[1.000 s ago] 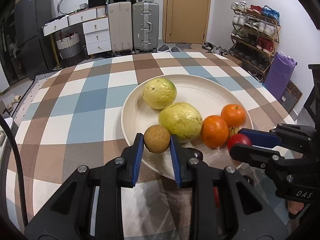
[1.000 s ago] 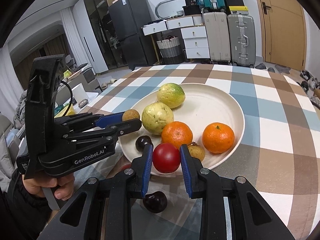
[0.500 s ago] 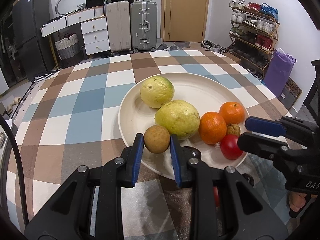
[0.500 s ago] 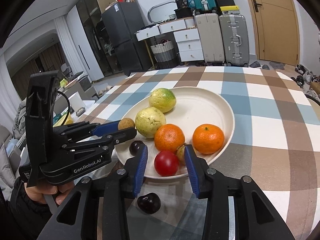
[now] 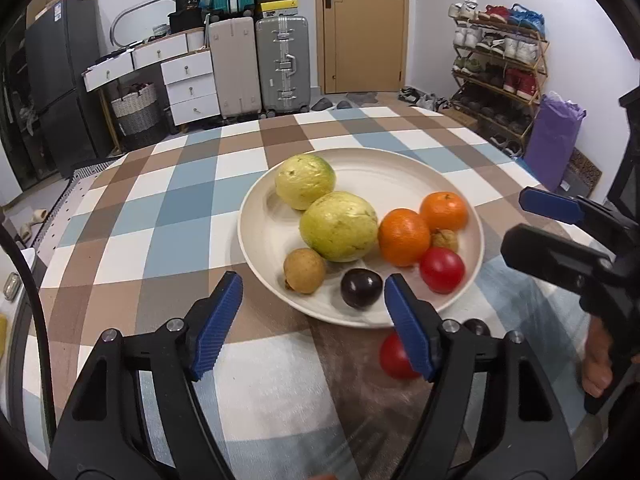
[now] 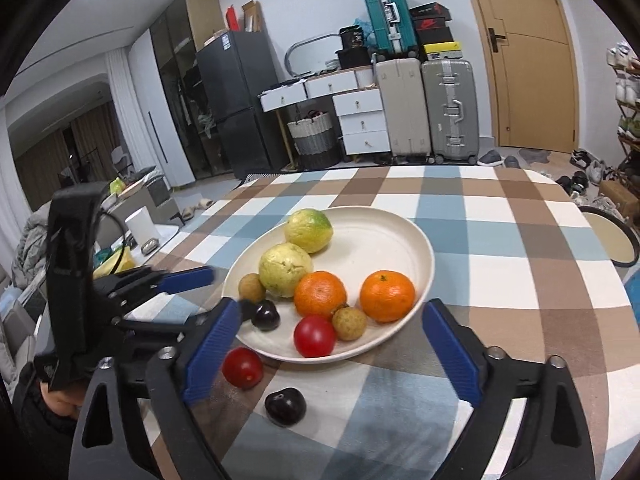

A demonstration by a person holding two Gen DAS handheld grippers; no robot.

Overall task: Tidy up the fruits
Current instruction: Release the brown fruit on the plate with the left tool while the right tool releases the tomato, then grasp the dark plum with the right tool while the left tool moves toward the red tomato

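Both grippers' jaws are opening, nothing between them, left gripper (image 5: pixel 314 312) and right gripper (image 6: pixel 332 342) hanging near the plate (image 6: pixel 400 236). Red tomato (image 6: pixel 242 367) and dark plum (image 6: pixel 285 406) wait just off its near rim; best straddle one squarely before squeezing.

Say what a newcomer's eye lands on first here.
The cream plate of bright fruit mid-table: two yellow-green guavas, two oranges, a red tomato. Next, the blue-padded right gripper, opening with nothing between its pads, over a second tomato and dark plum off the plate.
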